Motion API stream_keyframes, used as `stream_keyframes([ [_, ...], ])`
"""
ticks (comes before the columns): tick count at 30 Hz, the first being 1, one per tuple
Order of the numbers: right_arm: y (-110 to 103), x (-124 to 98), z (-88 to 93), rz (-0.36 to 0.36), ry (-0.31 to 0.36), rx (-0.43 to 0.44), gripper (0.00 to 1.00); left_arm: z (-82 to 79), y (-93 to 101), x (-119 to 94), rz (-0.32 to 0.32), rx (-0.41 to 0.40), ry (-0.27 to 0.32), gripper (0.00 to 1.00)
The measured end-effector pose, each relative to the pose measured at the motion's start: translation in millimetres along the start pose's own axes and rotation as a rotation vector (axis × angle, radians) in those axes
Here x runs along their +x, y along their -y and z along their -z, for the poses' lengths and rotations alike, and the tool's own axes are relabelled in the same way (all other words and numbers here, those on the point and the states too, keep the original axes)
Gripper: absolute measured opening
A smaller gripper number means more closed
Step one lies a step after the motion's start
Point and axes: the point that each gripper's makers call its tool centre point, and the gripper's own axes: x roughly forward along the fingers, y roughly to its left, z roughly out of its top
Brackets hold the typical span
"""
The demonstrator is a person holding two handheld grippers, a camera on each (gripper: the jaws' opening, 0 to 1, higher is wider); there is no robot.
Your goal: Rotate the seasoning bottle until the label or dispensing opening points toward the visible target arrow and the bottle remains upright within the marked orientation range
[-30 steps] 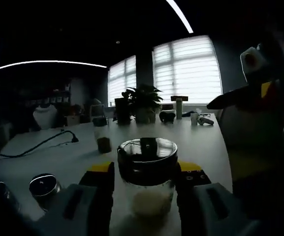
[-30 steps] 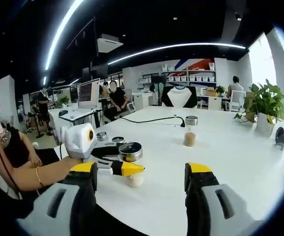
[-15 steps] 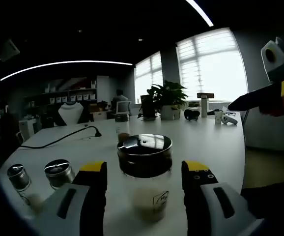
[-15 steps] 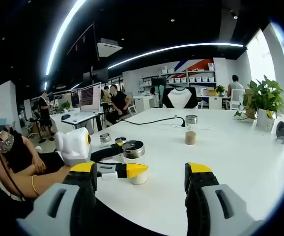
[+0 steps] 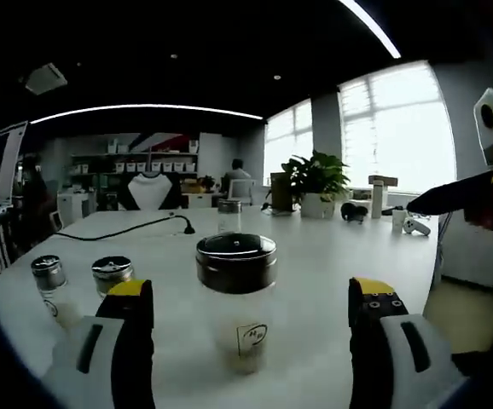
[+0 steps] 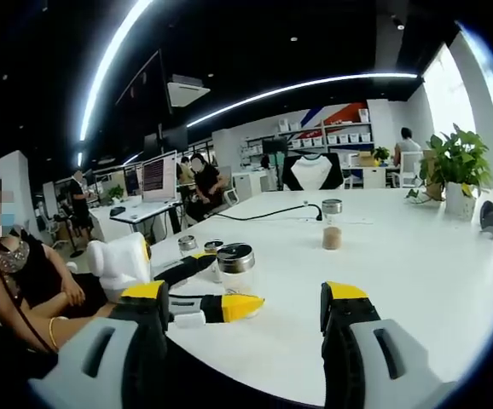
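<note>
Behind bottle (image 5: 236,298), two shakers (image 5: 112,274), plant (image 5: 316,181)

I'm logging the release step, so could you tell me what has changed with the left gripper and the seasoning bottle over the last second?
The left gripper has let go: its jaws, clamped on the seasoning bottle a second ago, now stand wide apart on either side. The bottle was turned, so its label now faces the left gripper view. It stays upright on the white table; the right gripper stays open and empty.
</note>
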Motion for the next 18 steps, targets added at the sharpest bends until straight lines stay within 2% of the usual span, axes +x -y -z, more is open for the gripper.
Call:
stream_keyframes([
  [8,-1,-5,-1.4,-0.001,0.015,0.006,0.73,-6.4,-2.2,7,-0.019,0.001,0.011,0.99],
  [13,-2,-6,0.7,0.001,0.012,0.003,0.73,-13.7,-5.8,9,-0.091,-0.007,0.032,0.92],
  [18,1,-7,0.7,0.027,0.009,-0.005,0.81,-15.2,-4.9,15,-0.112,-0.013,0.024,0.92],
])
